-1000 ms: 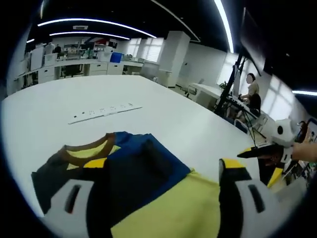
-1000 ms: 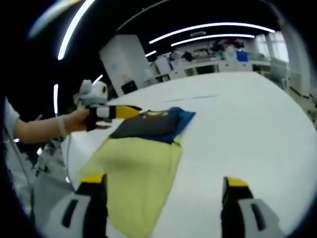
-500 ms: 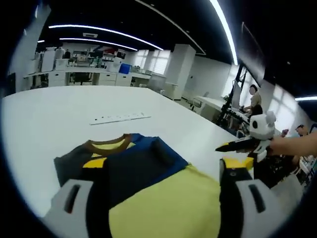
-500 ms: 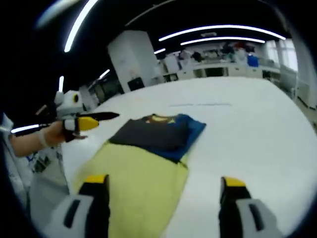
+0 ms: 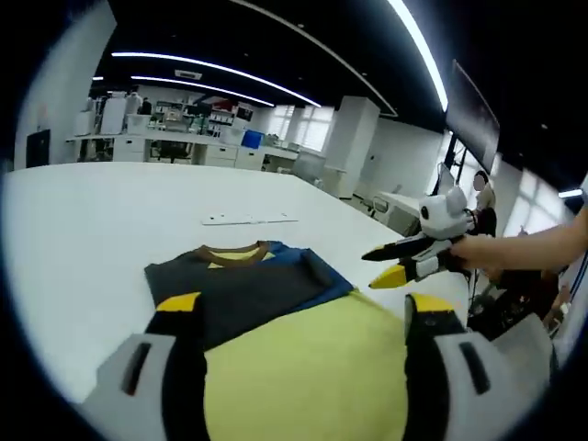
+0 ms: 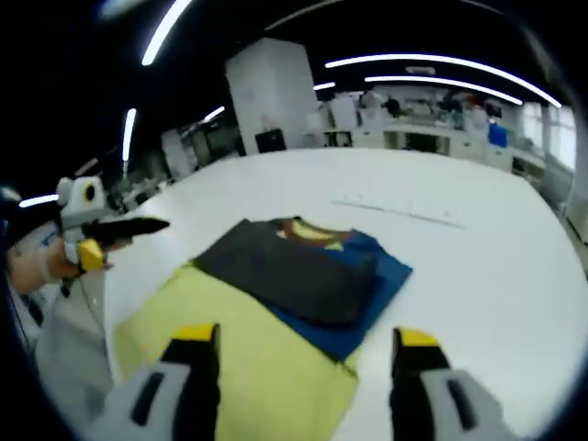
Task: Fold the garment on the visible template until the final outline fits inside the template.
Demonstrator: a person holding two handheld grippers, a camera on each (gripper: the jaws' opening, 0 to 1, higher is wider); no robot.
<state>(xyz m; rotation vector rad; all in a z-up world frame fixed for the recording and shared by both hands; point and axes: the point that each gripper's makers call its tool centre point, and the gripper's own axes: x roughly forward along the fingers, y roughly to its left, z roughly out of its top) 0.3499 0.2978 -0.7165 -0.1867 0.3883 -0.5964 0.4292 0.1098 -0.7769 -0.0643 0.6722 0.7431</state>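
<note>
Hovering low over the big white table (image 5: 83, 239), the left gripper (image 5: 299, 322) has both yellow-tipped jaws spread wide at the bottom of its view, nothing between them, nothing touched. Just past the tips lies the folded dark-grey, blue and yellow garment (image 5: 243, 285), brown collar toward the upper middle of the frame, sitting on the far end of the flat pale-yellow template sheet (image 5: 312, 377) that runs down between the jaws.

Over at the right of the left gripper view, the right gripper (image 5: 400, 266) pokes in, held by a person's hand (image 5: 478, 255), its pointed black-and-yellow jaws close together and empty, hanging beside the garment's blue edge without touching.

Beyond the garment, a long thin white strip (image 5: 248, 220) lies alone on the table.

Switching to the right gripper view: that gripper's own jaws stand well apart, empty. The garment's blue underlayer (image 6: 381, 289) spills past the template's right edge there, and the left gripper appears at far left, off the table's rim.
</note>
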